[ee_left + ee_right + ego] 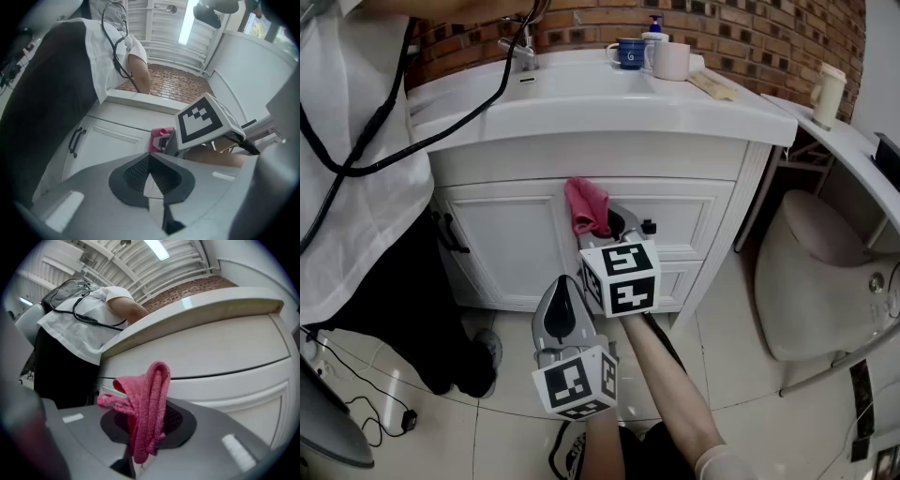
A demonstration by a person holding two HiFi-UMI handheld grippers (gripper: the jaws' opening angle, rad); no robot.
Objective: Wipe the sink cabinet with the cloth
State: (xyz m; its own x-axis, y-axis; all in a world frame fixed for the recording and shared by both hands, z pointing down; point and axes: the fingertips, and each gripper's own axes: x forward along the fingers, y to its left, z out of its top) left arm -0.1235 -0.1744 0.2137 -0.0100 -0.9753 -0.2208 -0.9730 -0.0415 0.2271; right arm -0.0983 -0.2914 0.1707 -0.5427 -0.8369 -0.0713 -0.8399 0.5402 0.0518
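Observation:
A pink cloth (587, 205) (146, 405) (158, 138) hangs bunched from my right gripper (609, 223) (143, 420), whose jaws are shut on it. The cloth is held up against the front of the white sink cabinet (525, 244) (220, 362), just under the countertop edge near the middle. My left gripper (562, 314) (150, 176) hangs lower and nearer to me, a little left of the right one, its jaws shut with nothing between them. It points at the cabinet doors (108, 140).
A person in a white shirt and black trousers (356, 187) (56, 93) stands at the cabinet's left, leaning over the sink. Cups (630, 53) and a soap bottle stand on the countertop. A toilet (825, 272) is at the right. Black door handles (450, 232) sit on the left door.

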